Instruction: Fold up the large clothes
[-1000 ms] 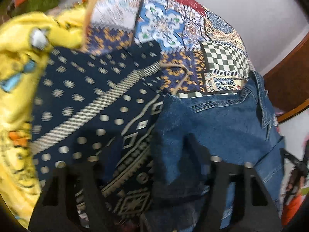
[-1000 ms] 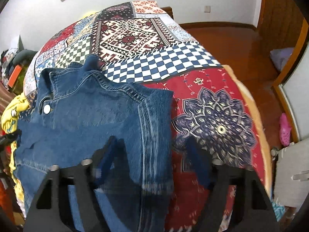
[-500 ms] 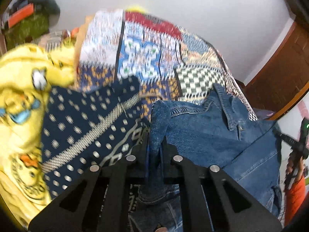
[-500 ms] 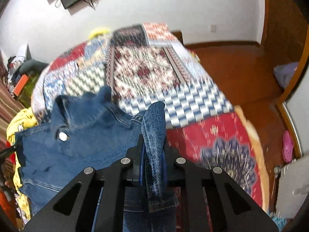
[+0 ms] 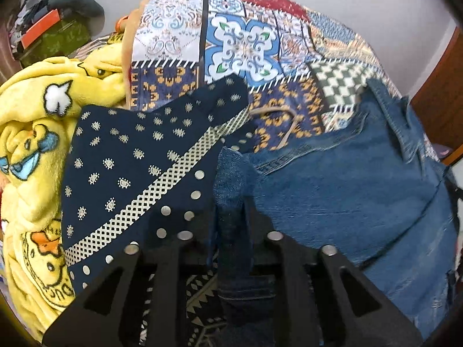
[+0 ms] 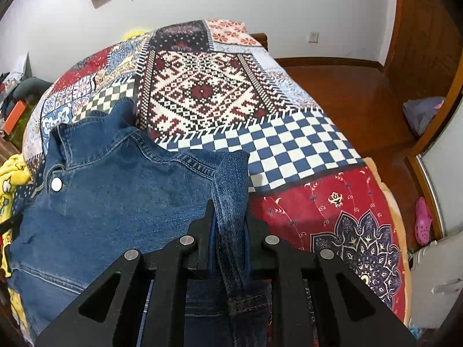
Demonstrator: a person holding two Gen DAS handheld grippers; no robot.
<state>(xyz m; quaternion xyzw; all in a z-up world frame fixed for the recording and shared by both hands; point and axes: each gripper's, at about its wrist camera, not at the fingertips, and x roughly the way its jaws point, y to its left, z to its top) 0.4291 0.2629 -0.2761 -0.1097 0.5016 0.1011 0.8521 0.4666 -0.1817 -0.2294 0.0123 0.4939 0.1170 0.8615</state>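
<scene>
A blue denim jacket (image 6: 115,202) lies spread on a patchwork bedspread (image 6: 208,92), collar toward the far side, silver button showing. My right gripper (image 6: 230,219) is shut on the jacket's right shoulder and sleeve edge, which stands in a raised fold between the jaws. In the left wrist view the jacket (image 5: 361,202) fills the right half. My left gripper (image 5: 231,217) is shut on its left shoulder and sleeve edge, pinched upright between the jaws.
A navy patterned garment (image 5: 139,167) lies left of the jacket, partly under it. A yellow cartoon fleece (image 5: 31,133) is heaped further left. Wooden floor (image 6: 347,92) lies beyond the bed's right edge, with a pink shoe (image 6: 424,221) and a white appliance (image 6: 434,283).
One second ago both grippers were open around the jacket's shoulder edges. They closed on the denim and lifted it slightly; the fabric now stands pinched in each.
</scene>
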